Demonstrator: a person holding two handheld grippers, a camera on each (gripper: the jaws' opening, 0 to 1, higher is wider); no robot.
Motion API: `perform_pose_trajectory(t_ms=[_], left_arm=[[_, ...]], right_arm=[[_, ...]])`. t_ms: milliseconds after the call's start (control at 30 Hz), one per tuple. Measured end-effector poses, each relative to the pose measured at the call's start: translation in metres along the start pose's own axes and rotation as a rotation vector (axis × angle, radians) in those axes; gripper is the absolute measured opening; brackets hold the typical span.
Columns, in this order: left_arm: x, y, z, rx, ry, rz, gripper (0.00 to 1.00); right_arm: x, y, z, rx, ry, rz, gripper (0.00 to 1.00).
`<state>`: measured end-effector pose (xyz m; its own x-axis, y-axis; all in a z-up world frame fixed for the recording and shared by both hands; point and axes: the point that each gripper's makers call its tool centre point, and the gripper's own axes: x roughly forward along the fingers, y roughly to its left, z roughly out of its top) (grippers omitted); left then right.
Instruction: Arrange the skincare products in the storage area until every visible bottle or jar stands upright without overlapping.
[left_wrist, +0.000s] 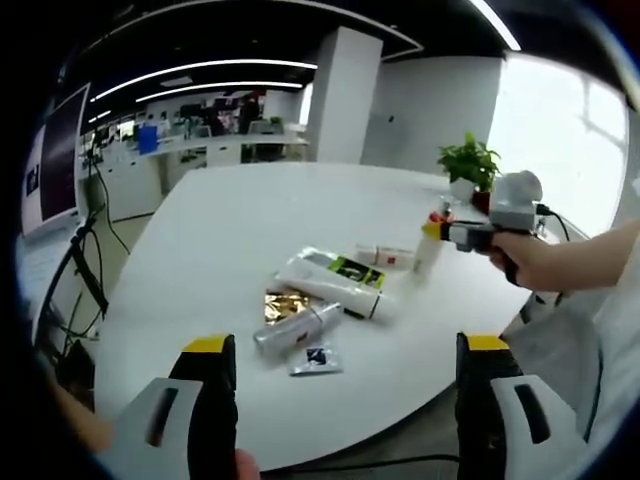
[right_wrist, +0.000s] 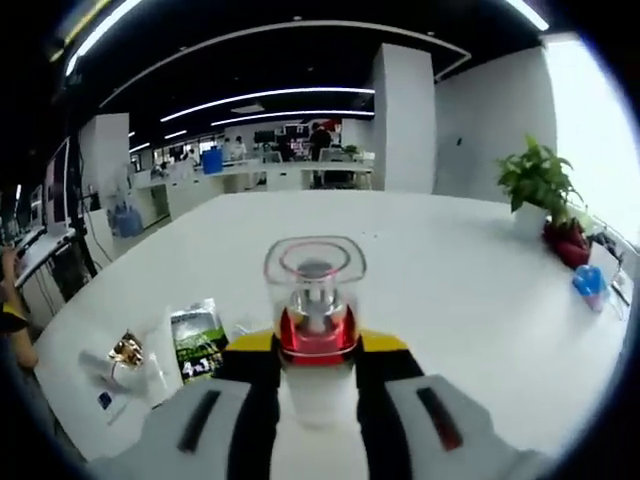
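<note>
1. Right gripper (right_wrist: 318, 385) is pinching a white bottle with a red collar and clear cap (right_wrist: 315, 300), seemingly just above the white table (right_wrist: 470, 290); releasing it tilted risks toppling.
2. Left gripper (left_wrist: 348, 400) is hanging spread wide, short of the fallen silver bottle (left_wrist: 295, 328) and white tube (left_wrist: 330, 282).

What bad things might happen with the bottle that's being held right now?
The right hand-held gripper pinches the bottle low down, so the clear-capped top could tip if squeezed unevenly. It may stand close to the small box, and a careless set-down could knock that. The white tube, silver bottle and sachet lie bunched together, so the open left hand-held gripper might bump one while reaching another.
</note>
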<state>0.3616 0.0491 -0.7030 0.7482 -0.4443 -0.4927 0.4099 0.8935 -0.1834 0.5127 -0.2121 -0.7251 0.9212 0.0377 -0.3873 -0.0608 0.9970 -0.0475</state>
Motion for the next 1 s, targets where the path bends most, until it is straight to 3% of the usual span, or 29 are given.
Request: perform_pose_trajectory(t_ms=[633,1000], left_arm=[[0.002,0.001,-0.003,-0.007,0.015,-0.004,0.89],[0.003,0.0,-0.003,-0.005,0.015,-0.004,0.89]], right_arm=[[0.018,-0.014,0.001,-0.002,-0.007,-0.058,0.29],[0.02,-0.014,-0.005,-0.055,0.031,-0.042,0.3]])
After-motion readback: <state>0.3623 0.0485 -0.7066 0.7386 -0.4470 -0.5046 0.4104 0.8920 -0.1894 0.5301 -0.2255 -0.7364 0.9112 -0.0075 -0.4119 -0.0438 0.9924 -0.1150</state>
